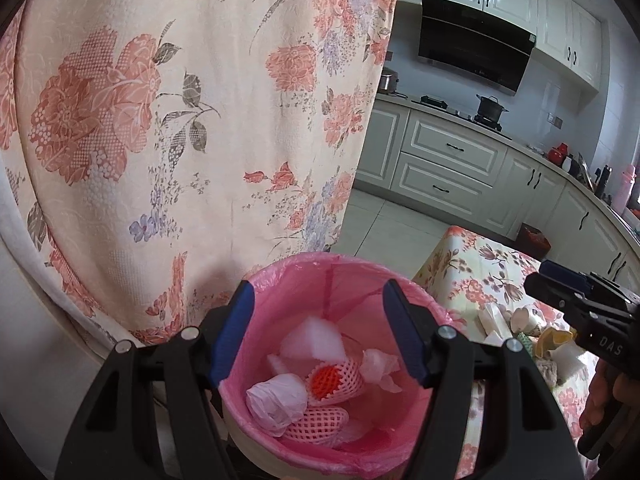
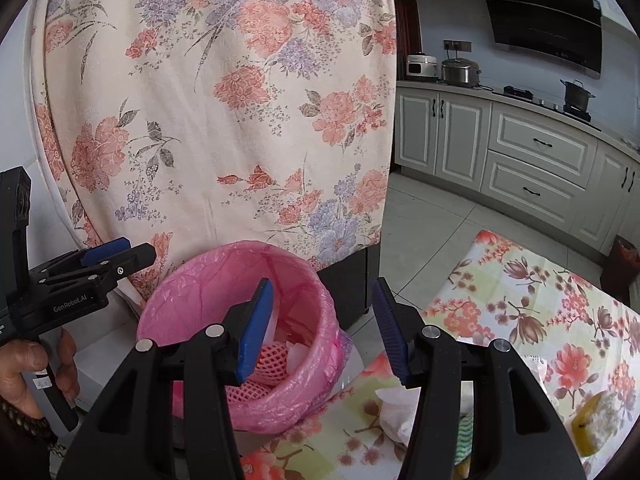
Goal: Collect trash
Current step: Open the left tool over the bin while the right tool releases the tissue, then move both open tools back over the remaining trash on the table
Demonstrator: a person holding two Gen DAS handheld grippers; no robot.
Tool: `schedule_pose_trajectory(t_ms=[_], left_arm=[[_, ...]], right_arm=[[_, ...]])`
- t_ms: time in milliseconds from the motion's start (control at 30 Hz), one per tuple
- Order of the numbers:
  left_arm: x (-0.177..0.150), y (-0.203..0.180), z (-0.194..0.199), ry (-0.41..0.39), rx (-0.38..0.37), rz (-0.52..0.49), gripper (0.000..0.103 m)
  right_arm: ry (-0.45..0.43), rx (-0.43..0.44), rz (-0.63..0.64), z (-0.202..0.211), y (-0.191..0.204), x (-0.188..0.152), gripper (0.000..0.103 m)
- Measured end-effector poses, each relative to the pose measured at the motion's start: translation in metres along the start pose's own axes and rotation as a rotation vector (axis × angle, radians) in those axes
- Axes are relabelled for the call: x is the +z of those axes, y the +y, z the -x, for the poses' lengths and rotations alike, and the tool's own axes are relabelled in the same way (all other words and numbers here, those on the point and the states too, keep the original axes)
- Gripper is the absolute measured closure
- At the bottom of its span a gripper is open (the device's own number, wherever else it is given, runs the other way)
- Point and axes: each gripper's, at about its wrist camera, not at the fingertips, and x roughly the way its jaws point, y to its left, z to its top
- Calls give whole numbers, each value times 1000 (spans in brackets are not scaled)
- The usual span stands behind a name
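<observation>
A bin with a pink liner [image 1: 280, 272] stands beside the table; it also shows in the right wrist view [image 2: 192, 276]. Inside lie foam fruit nets [image 1: 336, 378], a white foam piece [image 1: 312, 340] and crumpled tissues [image 1: 276, 400]. My left gripper [image 1: 320, 332] is open and empty, right above the bin's mouth. My right gripper [image 2: 324, 320] is open and empty, just right of the bin, above the table's edge. More trash lies on the floral tablecloth [image 1: 480, 280]: paper cups [image 1: 524, 318], white tissue [image 2: 400, 412] and a yellow sponge [image 2: 596, 420].
A floral sheet [image 1: 180, 120] hangs close behind the bin. Kitchen cabinets [image 1: 452, 160] with a stove and black pot [image 1: 490, 108] run along the far wall. A dark bin [image 1: 534, 240] stands on the floor beyond the table.
</observation>
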Motion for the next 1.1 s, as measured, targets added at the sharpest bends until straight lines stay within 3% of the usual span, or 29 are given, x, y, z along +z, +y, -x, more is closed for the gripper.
schedule_pose_trajectory(t_ms=[667,1100], left_arm=[[-17,-90,7,22,-130,-79,37],[-28,-152,-6,64,-201,-150,37]], right_arm=[[-2,-224,-129,92,-104,-74,45],[15,-320,-233,131,-170,-119,36]])
